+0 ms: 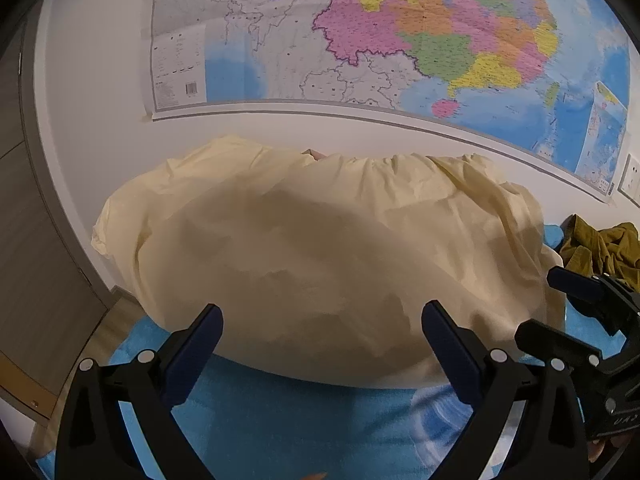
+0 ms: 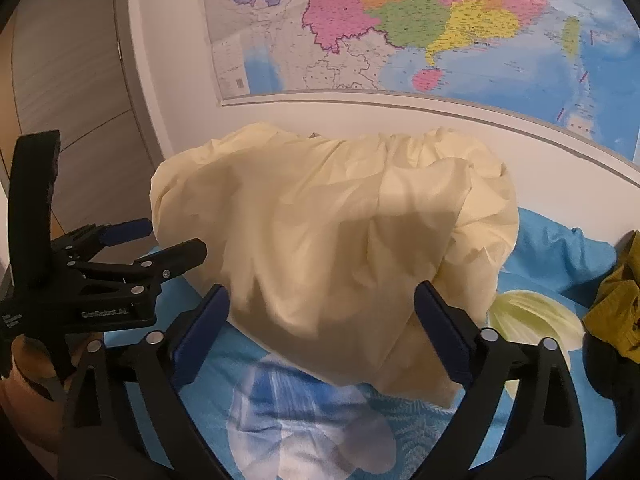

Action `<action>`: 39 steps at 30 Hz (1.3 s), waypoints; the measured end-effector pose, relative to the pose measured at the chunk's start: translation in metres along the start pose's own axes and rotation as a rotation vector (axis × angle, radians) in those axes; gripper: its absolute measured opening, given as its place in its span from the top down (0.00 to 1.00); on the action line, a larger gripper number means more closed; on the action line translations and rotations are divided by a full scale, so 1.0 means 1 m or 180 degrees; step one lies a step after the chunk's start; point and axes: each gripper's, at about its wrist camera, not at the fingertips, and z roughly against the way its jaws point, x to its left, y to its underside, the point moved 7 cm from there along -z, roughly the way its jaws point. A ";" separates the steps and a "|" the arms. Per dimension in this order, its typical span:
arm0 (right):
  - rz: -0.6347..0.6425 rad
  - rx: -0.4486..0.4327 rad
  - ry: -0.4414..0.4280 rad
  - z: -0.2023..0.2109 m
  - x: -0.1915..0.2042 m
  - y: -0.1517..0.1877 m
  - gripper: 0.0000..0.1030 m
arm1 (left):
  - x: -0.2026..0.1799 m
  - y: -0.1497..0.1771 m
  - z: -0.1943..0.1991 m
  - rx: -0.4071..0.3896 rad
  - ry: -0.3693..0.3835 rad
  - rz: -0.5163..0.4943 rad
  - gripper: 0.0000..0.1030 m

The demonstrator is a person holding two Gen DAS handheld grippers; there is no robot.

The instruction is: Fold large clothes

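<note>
Cream garment (image 1: 320,248) bunched on blue bedding (image 1: 260,412) under wall map (image 1: 400,32); between folds, left gripper (image 1: 320,344) and right gripper (image 2: 320,328) wide open, empty; next, probably grasp near edge

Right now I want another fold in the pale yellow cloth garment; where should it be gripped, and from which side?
Probably the near hem of the pale yellow cloth garment, approached from the front: that edge lies low on the blue bedsheet, just ahead of both open tools.
</note>
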 end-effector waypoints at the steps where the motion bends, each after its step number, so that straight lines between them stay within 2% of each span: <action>1: -0.0001 -0.0008 0.0014 0.001 0.000 0.001 0.05 | 0.000 0.001 0.002 -0.0008 -0.0005 0.0010 0.07; 11: 0.0021 0.0054 0.0075 0.003 0.003 0.012 0.05 | 0.002 0.012 0.005 0.0037 -0.0012 0.0122 0.06; 22: 0.0074 -0.0013 0.0131 0.014 0.012 0.019 0.05 | 0.001 0.024 0.020 -0.0014 -0.0119 0.0145 0.06; 39: 0.0039 0.0020 0.0102 0.030 0.023 0.040 0.05 | -0.002 0.046 0.033 0.0049 -0.0169 0.0166 0.06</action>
